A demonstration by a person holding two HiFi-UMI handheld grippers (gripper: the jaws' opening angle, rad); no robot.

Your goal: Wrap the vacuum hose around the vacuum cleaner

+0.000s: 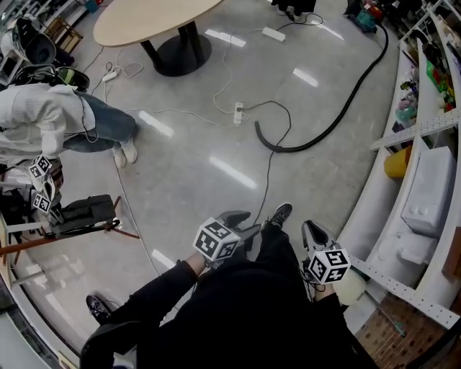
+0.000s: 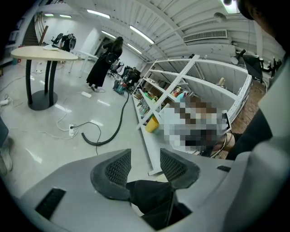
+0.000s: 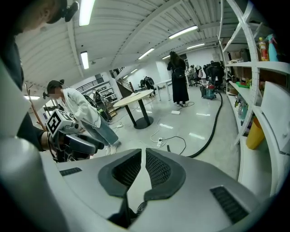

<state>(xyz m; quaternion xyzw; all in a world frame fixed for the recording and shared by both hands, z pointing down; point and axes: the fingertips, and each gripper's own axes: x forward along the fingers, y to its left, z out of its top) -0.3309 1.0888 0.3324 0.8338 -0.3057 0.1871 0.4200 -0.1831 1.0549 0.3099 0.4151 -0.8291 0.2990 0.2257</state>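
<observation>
Head view: from above and behind, steeply down on the left tongs (image 1: 243,222), the right tongs (image 1: 311,229) and the floor (image 1: 202,158) ahead of them.
Left gripper view: rides the left tongs, close along their jaws, facing the shelving rack (image 2: 181,86).
Right gripper view: rides the right tongs, close along their jaws, facing the round table (image 3: 133,96).
Shared: the vacuum hose (image 1: 346,108), well ahead of both tongs, in all three views.

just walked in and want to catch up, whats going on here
A person stands with a gripper in each hand, both empty: the left gripper has its jaws apart, the right gripper has them together. The black hose lies in a long curve on the floor ahead, running to the vacuum cleaner at the far end. Neither gripper touches it yet.
</observation>
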